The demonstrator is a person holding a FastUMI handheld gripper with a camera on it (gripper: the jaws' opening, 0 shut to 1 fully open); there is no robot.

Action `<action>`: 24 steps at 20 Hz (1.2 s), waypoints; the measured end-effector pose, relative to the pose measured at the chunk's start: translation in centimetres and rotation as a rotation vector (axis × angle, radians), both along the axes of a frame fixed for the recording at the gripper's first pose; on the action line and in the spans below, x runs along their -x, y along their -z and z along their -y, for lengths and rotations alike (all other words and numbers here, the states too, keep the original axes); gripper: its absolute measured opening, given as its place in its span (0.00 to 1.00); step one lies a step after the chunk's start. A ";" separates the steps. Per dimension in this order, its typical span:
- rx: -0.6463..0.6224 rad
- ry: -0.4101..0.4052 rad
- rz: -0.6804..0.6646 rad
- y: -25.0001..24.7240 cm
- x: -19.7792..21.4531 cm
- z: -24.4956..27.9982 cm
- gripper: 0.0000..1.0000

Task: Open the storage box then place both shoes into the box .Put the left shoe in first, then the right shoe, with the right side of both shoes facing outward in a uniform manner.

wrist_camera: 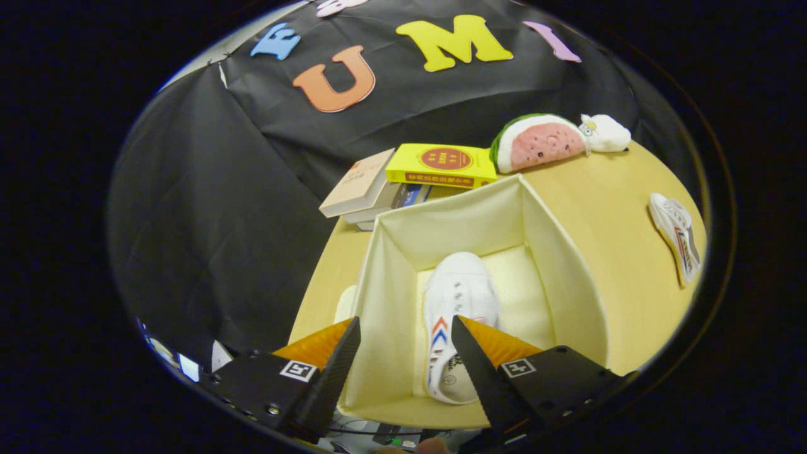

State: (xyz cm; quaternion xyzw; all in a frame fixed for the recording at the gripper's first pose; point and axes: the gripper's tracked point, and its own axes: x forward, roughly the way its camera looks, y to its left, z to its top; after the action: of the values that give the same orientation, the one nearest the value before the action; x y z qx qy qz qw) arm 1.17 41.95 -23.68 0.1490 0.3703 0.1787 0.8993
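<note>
The box (567,277) stands open on the desk (605,208), and one shoe (457,315) already lies inside it on its side, heel toward the jaws (403,359), toe toward the box's far wall. The jaws are released, spread wide and gripping nothing; they hang above the near rim of the box, the left finger over the box's left wall, the right finger over the heel of the shoe inside.

The second shoe (678,236) lies on the desk outside the box, well apart from its right wall, so it is off to the right of the jaws and somewhat beyond them. Its long axis runs roughly parallel to that wall, much as the first shoe lies. Judging from this, the coming move calls for a swing rightward across the wall, and the free strip of box floor to the right of the first shoe looks like its place
</note>
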 end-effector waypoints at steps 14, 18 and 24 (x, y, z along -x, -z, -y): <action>0.130 -0.016 0.441 -12.9 1.0 17.5 0.90; 0.213 0.051 0.471 -13.5 0.8 26.9 0.90; 0.320 0.107 0.456 -11.1 1.0 39.6 0.90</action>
State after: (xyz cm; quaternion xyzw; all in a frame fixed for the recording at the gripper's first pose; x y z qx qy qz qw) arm 0.16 2.32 -12.55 -0.0197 0.1735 0.0993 0.9796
